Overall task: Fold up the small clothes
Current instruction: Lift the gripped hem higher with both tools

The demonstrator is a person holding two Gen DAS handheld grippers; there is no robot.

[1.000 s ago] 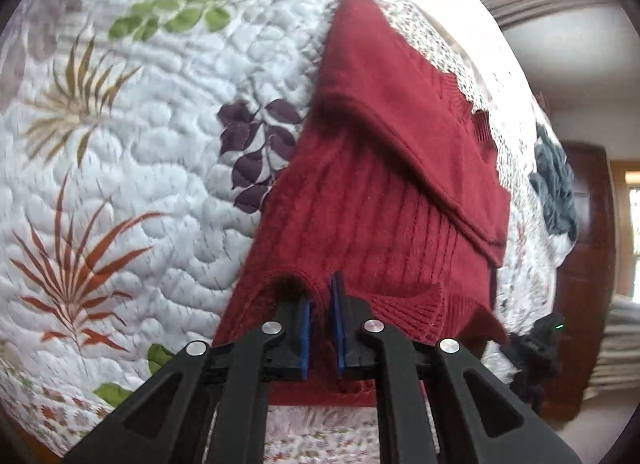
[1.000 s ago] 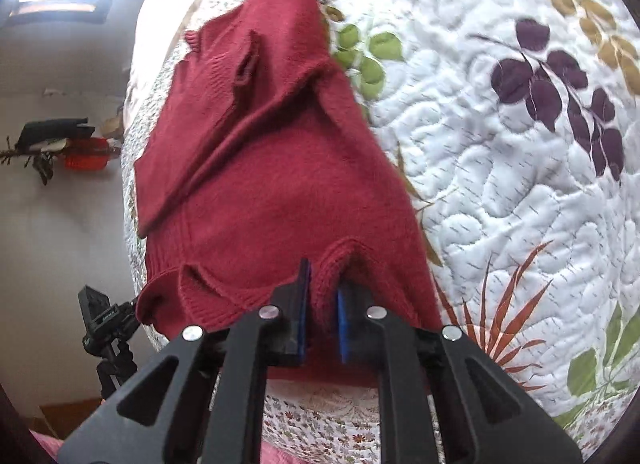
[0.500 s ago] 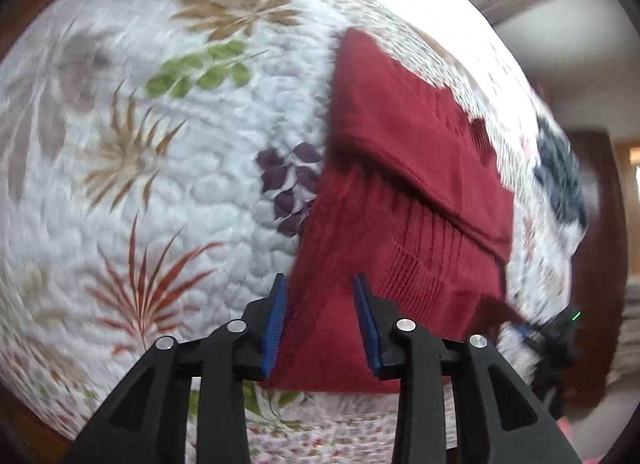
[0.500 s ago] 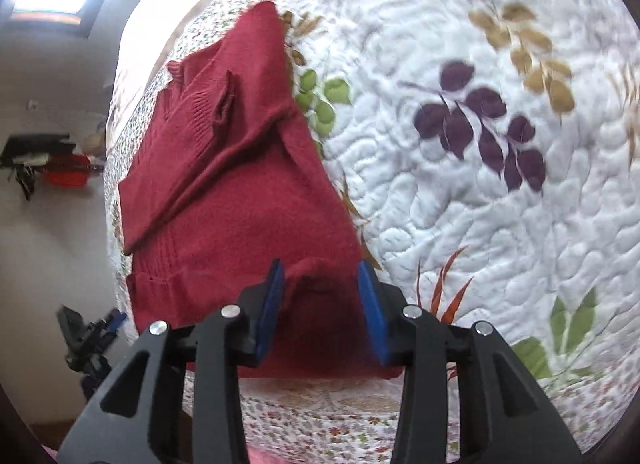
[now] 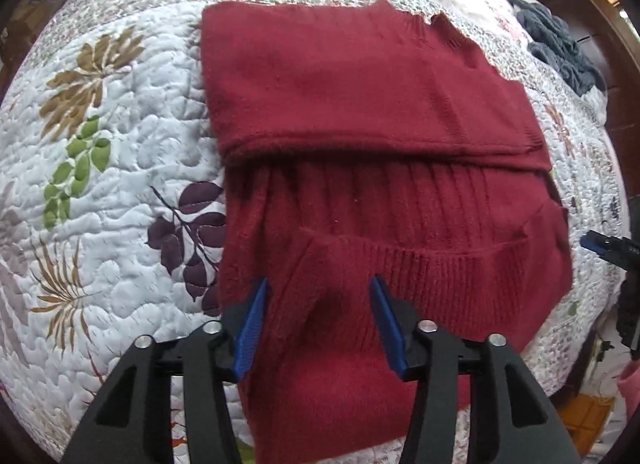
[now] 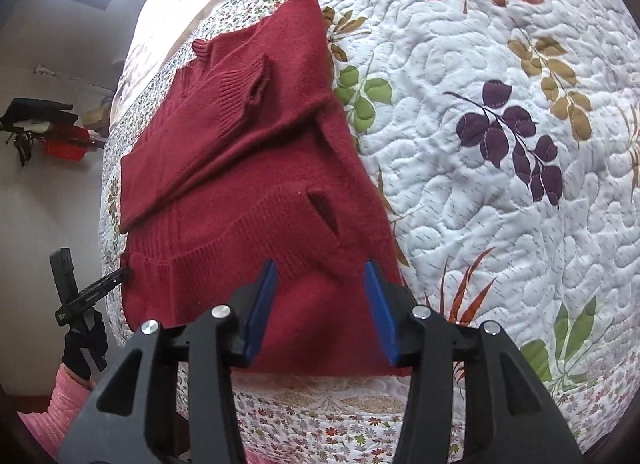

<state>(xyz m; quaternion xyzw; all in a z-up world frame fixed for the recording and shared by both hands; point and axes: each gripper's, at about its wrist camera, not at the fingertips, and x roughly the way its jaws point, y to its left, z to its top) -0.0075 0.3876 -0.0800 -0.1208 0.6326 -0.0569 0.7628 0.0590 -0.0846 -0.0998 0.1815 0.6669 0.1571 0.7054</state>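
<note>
A dark red knit sweater [image 5: 360, 104] lies on the quilted bed, its sleeves folded across the body and its ribbed hem turned up over the lower part. My left gripper [image 5: 318, 316] hovers open above the near left part of the folded hem, nothing between its blue pads. In the right wrist view the same sweater [image 6: 240, 168] lies left of centre, a ribbed cuff showing on top. My right gripper [image 6: 320, 300] is open over the sweater's near right corner, holding nothing.
The white quilt [image 5: 120, 184] with leaf prints covers the bed, also wide to the right of the sweater in the right wrist view [image 6: 500, 184]. A dark grey garment [image 5: 560, 48] lies at the far right. The other gripper and a pink sleeve [image 6: 64, 404] show at the bed's edge.
Both grippers were shut on the sweater's hem a second ago; they have let go, opened wide and pulled back, leaving the hem folded up on the body.
</note>
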